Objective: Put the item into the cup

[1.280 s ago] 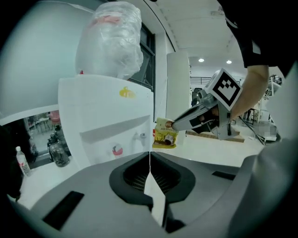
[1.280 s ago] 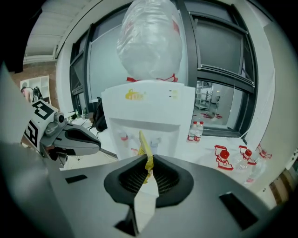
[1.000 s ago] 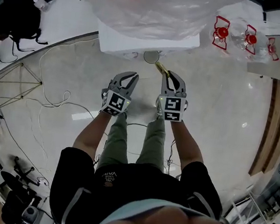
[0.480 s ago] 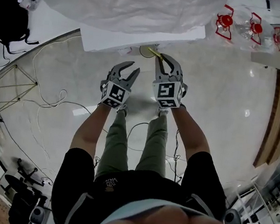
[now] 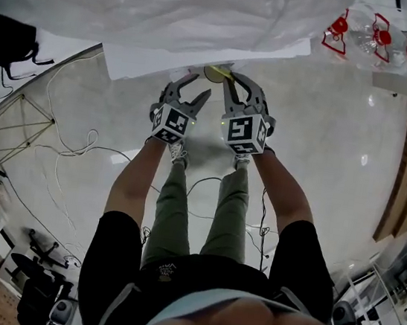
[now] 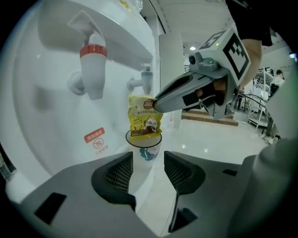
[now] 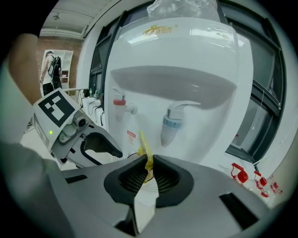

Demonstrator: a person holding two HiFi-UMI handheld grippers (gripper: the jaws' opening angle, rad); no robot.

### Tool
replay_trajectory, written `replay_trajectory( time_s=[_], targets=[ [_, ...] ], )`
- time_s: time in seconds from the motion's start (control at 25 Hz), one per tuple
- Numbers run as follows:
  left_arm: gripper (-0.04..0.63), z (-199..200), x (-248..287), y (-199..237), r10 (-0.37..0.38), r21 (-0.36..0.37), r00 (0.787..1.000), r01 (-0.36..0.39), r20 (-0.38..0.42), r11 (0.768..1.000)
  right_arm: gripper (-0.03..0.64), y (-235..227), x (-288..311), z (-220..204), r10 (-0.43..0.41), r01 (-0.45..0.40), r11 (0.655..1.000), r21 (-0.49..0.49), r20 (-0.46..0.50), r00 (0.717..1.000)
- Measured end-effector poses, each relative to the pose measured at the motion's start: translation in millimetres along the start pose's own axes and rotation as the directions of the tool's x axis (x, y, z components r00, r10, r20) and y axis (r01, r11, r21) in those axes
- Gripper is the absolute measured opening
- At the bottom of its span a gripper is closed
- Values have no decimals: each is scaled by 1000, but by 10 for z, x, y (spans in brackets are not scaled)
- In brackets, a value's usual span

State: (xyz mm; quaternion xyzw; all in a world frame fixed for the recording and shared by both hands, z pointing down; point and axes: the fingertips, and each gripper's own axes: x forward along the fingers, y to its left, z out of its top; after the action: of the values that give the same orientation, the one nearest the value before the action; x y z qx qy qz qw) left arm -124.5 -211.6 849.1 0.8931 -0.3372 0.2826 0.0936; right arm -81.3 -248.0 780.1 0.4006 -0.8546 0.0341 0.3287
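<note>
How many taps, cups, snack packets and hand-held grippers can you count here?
Taps: 2, a red tap and a blue tap
Cups: 1, the cup
Snack packets: 1, the yellow packet
Hand-held grippers: 2, the left hand-held gripper, jaws opening, nothing between them; the right hand-held gripper, shut on the packet
Total: 6

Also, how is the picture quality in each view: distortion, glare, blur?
Head view: bright glare spots on the glossy floor, straight lines bent near the edges. Left gripper view: strong fisheye, black corners; packet and cup are sharp. Right gripper view: same fisheye, the dispenser bulges; the packet edge looks slightly blurred.
</note>
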Motion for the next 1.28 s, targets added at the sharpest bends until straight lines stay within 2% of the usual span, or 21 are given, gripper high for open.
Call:
replay_trajectory(
  time_s=[0.2,0.8,1.28],
  targets=[
    [225,-46,129,-9,-25,23,1000,25,-8,999,60,-10,114,-51,4,-4,999,-32,-2,1000],
    [245,-76,268,-40,-69,32,998,69,1,997,60,68,434,-386,54,-54,999,3,-70,996],
    [249,-69,294,-43,-78,38,997,78,-9,996,60,86,528,-460,147,-145,989,25,-163,976]
  ],
)
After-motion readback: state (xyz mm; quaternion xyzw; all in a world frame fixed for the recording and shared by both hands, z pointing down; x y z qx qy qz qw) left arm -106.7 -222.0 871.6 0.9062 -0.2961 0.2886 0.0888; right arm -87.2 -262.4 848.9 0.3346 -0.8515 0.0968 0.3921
